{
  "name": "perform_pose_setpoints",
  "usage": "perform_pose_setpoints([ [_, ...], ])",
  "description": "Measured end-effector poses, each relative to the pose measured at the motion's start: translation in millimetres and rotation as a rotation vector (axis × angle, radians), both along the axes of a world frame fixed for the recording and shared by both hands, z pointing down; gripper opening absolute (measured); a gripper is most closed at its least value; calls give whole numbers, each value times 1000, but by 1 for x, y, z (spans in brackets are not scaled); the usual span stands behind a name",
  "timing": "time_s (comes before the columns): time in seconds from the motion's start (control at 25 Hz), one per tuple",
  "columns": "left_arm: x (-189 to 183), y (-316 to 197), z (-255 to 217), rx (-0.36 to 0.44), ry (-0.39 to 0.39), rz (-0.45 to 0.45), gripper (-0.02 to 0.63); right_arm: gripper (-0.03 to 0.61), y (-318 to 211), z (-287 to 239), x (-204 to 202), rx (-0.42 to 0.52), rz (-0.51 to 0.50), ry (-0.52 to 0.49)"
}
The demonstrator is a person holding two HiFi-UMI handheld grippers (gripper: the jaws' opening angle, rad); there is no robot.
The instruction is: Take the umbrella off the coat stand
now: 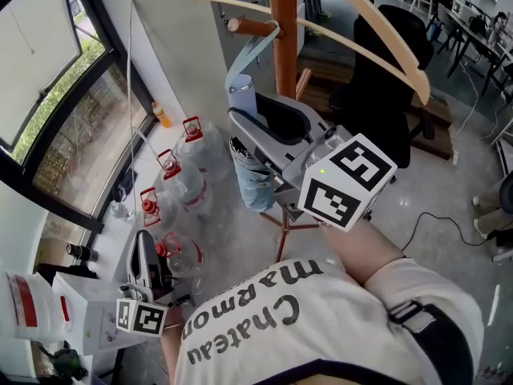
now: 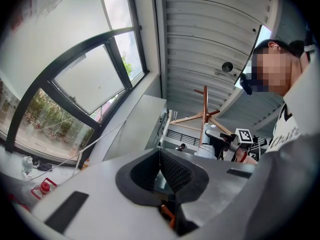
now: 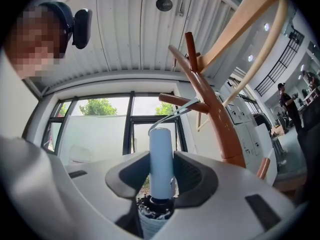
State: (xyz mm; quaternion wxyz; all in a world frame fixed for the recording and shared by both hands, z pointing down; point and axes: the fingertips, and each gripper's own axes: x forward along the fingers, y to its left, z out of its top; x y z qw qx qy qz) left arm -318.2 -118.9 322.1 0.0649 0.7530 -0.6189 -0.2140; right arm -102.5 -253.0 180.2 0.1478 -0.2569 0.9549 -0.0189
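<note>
A folded light-blue umbrella (image 1: 251, 176) hangs beside the brown coat stand (image 1: 282, 38). Its strap (image 1: 255, 48) is looped over a wooden peg (image 1: 247, 27). My right gripper (image 1: 244, 127) is shut on the umbrella's pale blue handle (image 3: 161, 159), which stands upright between the jaws, just above the folded canopy (image 3: 150, 219). In the right gripper view the strap (image 3: 172, 115) runs up to the peg (image 3: 182, 102) on the stand (image 3: 217, 119). My left gripper (image 1: 143, 245) is low at the left, far from the stand, jaws together with nothing between them (image 2: 160, 160).
Several large water bottles with red caps (image 1: 183, 163) stand on the floor by the window (image 1: 56, 127). Pale wooden hangers (image 1: 377, 50) curve off the top of the stand. A black office chair (image 1: 389, 70) stands behind it. A white box (image 1: 80, 315) sits near my left gripper.
</note>
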Motion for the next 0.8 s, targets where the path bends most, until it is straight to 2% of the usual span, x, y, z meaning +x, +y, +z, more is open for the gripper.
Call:
perform_pose_setpoints([
  [0.8,-1,3,-2,9,7,-15,23,153,14,-13,-2,44,-26,6],
])
